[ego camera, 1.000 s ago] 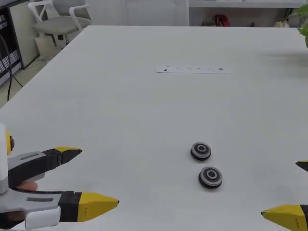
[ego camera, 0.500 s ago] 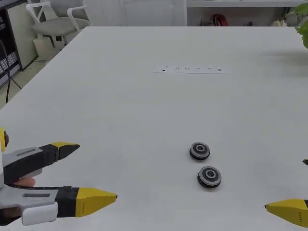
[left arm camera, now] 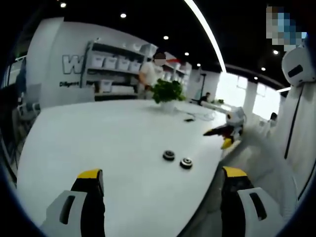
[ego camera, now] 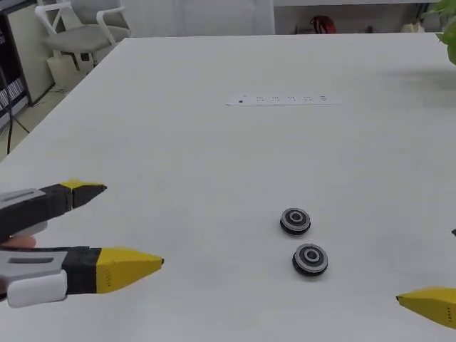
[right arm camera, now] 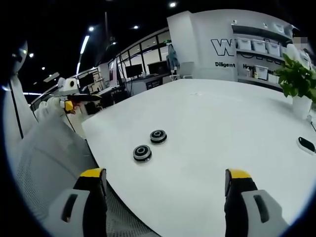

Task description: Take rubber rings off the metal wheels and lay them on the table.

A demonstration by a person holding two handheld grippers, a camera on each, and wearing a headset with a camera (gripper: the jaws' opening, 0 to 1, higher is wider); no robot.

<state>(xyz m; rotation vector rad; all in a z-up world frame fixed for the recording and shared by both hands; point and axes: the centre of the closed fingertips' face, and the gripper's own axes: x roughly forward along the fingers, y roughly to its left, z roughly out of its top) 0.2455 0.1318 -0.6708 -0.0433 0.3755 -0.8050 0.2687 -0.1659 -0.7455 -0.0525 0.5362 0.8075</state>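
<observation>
Left gripper (ego camera: 134,225) jaws spread wide, empty, over table (ego camera: 214,142). Right gripper (right arm camera: 165,174) likewise wide, empty. Far wheel (ego camera: 296,221) and near wheel (ego camera: 311,259) just beside each other, between grippers, well ahead of both jaw pairs, rubber rings (ego camera: 283,223) on

A shared office or lab is suggested. A large white table (ego camera: 214,142) is seen with a swivel chair (ego camera: 78,28) at its far corner. Shelves (left arm camera: 113,61) of white bins and big wall lettering (right arm camera: 224,48) are shown beyond a potted plant (left arm camera: 167,92). What may be monitors (right arm camera: 158,66) are lined up under ceiling spotlights (left arm camera: 123,15).
</observation>
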